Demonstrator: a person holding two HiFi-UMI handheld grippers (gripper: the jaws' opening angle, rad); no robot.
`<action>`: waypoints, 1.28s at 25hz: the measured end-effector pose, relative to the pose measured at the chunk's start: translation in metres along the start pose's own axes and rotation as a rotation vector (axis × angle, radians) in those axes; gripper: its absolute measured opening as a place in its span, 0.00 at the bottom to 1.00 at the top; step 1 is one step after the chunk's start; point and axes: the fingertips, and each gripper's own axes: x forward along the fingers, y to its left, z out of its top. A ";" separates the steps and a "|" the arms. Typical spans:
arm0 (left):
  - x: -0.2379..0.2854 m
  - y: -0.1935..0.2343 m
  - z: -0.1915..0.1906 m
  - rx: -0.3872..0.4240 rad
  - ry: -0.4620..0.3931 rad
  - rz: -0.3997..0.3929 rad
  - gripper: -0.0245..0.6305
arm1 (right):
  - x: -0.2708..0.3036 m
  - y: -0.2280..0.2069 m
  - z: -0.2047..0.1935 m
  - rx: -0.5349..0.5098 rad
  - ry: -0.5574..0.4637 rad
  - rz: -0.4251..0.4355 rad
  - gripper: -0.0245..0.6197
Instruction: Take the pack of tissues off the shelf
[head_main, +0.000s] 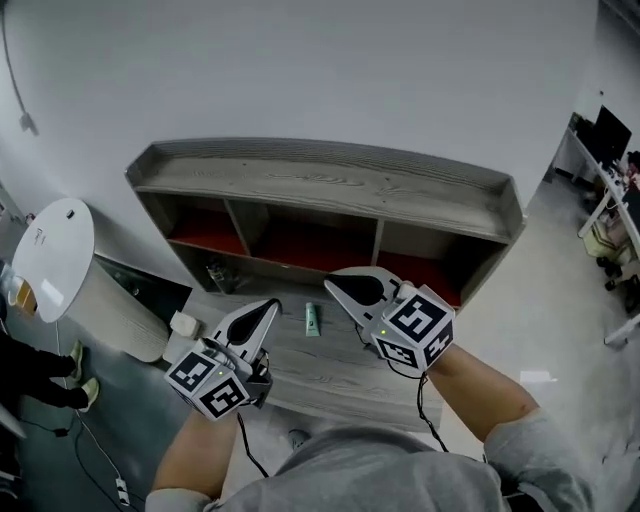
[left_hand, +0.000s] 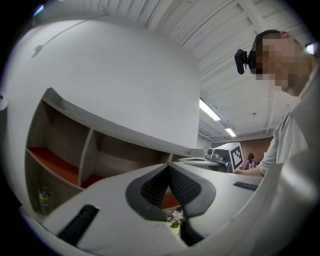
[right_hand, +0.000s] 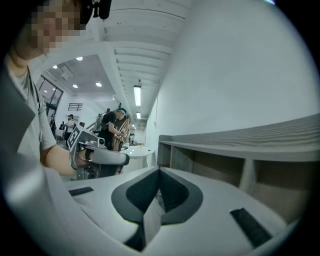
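Note:
A small green pack of tissues (head_main: 312, 318) lies flat on the grey wooden board (head_main: 330, 365) in front of the shelf unit (head_main: 330, 185), between my two grippers. My left gripper (head_main: 271, 303) is just left of the pack, its jaws shut with nothing held. In the left gripper view a pink and green bit of the pack (left_hand: 175, 218) shows low behind the closed jaws. To the right of the pack and a little farther back, my right gripper (head_main: 330, 283) hovers near the shelf's middle compartment. Its jaws are shut and empty in the right gripper view (right_hand: 159, 172).
The shelf has three open compartments with red floors (head_main: 310, 245). A small bottle (head_main: 215, 272) stands low at the left compartment. A round white table (head_main: 55, 255) is at the left and a white block (head_main: 183, 324) sits by the board's left edge. Office desks (head_main: 610, 190) stand far right.

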 end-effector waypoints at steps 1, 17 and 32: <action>0.009 -0.016 -0.002 -0.003 -0.001 -0.018 0.06 | -0.021 -0.004 -0.002 0.001 0.000 -0.013 0.03; 0.118 -0.174 -0.072 -0.060 0.138 -0.318 0.06 | -0.228 -0.045 -0.071 0.094 0.036 -0.264 0.05; 0.119 -0.176 -0.092 -0.065 0.169 -0.368 0.06 | -0.239 -0.052 -0.088 0.144 -0.001 -0.329 0.05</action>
